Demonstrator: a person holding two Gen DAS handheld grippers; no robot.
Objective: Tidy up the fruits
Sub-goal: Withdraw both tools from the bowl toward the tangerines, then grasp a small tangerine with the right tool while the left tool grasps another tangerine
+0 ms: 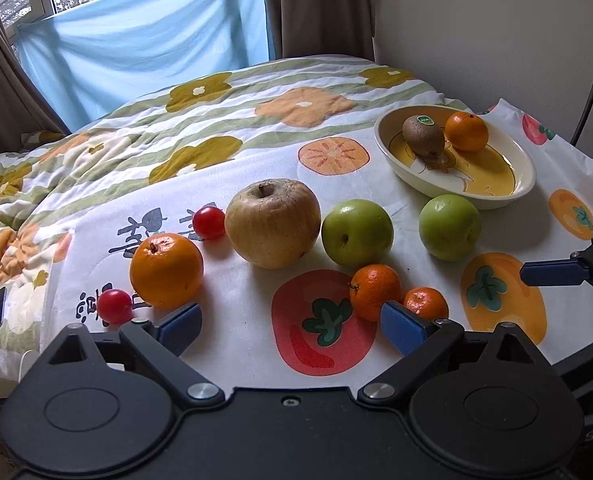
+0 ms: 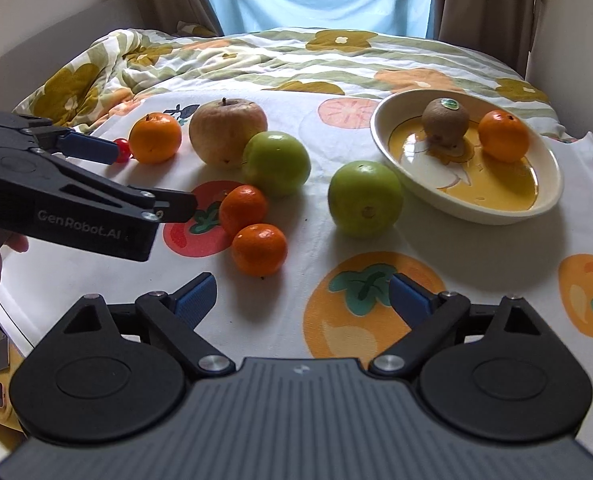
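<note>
Two fruits, a kiwi [image 2: 445,119] and an orange [image 2: 504,135], sit in the bowl [image 2: 552,184] at upper right; nine wait on the cloth [image 2: 288,304]. Both grippers, left [image 1: 290,326] and right [image 2: 302,294], hang spread and empty.

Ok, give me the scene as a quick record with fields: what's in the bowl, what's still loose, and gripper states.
bowl: holds a kiwi and one orange
loose large fruit: pale apple, two green apples, big orange
loose small fruit: two mandarins, touching; two cherry tomatoes
surface: fruit-print cloth
left gripper: open, empty
right gripper: open, empty
</note>
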